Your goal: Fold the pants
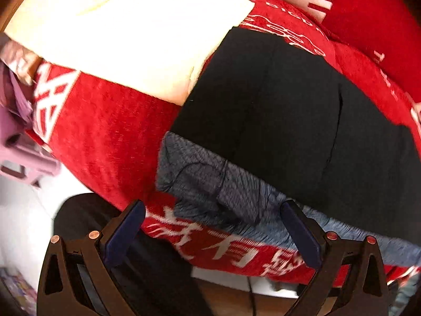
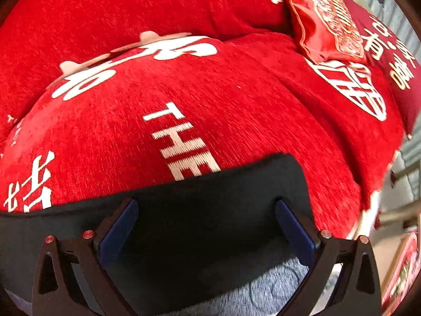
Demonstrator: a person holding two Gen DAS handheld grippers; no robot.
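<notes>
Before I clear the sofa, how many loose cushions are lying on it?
2. A cream cushion lies behind the black pants, on the red cover. A red embroidered cushion leans at the back right. Others may be hidden.

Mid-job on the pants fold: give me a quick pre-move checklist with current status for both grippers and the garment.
1. Left gripper open: ok, jaws wide apart.
2. Right gripper open: ok, jaws wide apart.
3. Black pants lying flat on the red sofa cover: ok, no big wrinkles visible.
4. Grey waistband within the left jaws: not ok, nothing gripped yet.
5. Pants edge in front of the right gripper: ok, but ungripped.
6. Cream cushion clear of the pants: not ok, it borders the pants.
</notes>
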